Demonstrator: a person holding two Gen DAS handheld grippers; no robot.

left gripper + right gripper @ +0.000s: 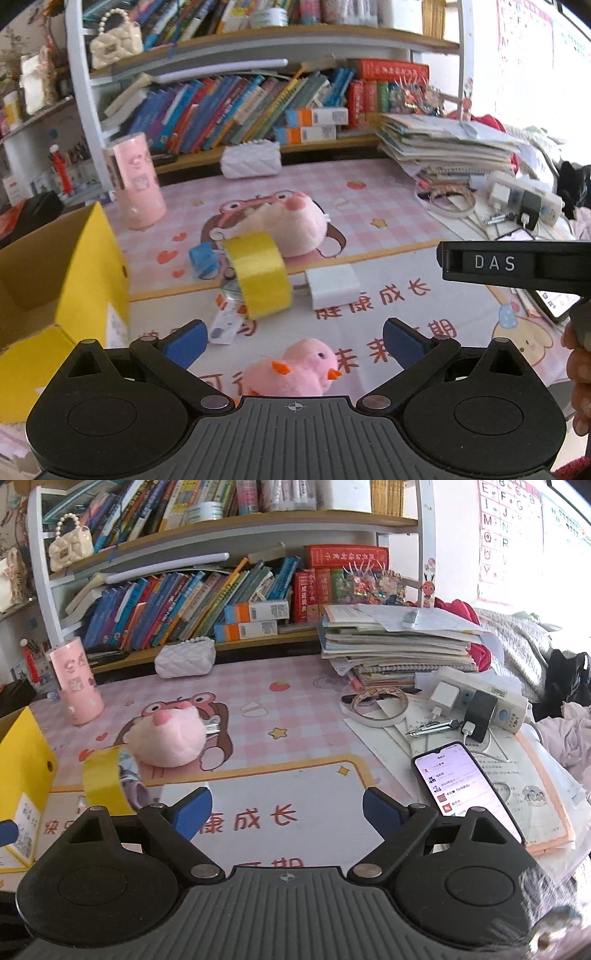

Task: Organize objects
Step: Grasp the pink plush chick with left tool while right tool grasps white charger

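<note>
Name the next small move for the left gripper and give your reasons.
Probably ease the left gripper down and close on the small pink plush. Its jaws stand open and empty, the plush lies loose on the mat just below and between the blue pads, and the open yellow box waits close by on the left.

- Setting: child's study corner in a home.
- Table (314,709) covered with a pink checked cartoon mat (369,206) printed with Chinese characters.
- Bookshelf (229,524) behind the table, packed with leaning children's books (177,602); a small quilted handbag (70,548) with bead handle on the upper shelf.
- Alphabet poster (506,535) on the wall at right.
- Stacked exercise books and papers (395,642), power strip (480,698) with chargers, a lit phone (465,786).
- Pink plush toys (295,369) on the mat.
</note>
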